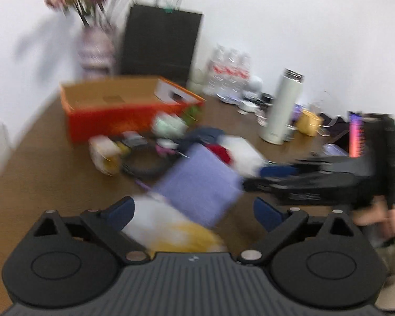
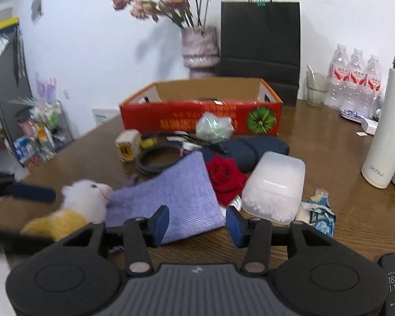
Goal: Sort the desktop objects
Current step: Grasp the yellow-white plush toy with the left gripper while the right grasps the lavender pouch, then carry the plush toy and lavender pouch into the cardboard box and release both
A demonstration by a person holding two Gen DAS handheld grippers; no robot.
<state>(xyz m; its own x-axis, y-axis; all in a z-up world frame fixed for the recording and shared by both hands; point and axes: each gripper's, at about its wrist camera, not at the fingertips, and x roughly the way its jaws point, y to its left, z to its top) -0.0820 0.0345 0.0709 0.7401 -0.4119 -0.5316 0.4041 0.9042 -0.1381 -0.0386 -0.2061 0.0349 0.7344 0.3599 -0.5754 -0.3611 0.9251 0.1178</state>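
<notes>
A purple cloth (image 2: 171, 197) lies flat on the brown surface (image 2: 342, 210), its long axis running from the near right corner up toward the far left, one corner pointing at the red box (image 2: 197, 118) behind. In the right wrist view the right gripper (image 2: 197, 222) hovers over the cloth's near edge with its fingers (image 2: 162, 223) partly spread; the left finger sits above the cloth, the right finger just past its near right corner, and neither pinches it. A white and yellow plush toy (image 2: 76, 208) lies touching the cloth's left edge, its head toward the cloth. A red rose (image 2: 223, 176) and a frosted plastic case (image 2: 273, 189) lie just beside the cloth on its right.

The left wrist view is blurred. There the left gripper (image 1: 194, 210) has its fingers (image 1: 121, 210) spread wide, with the plush toy (image 1: 168, 226) between them and the cloth (image 1: 200, 184) just beyond; they press on nothing.
</notes>
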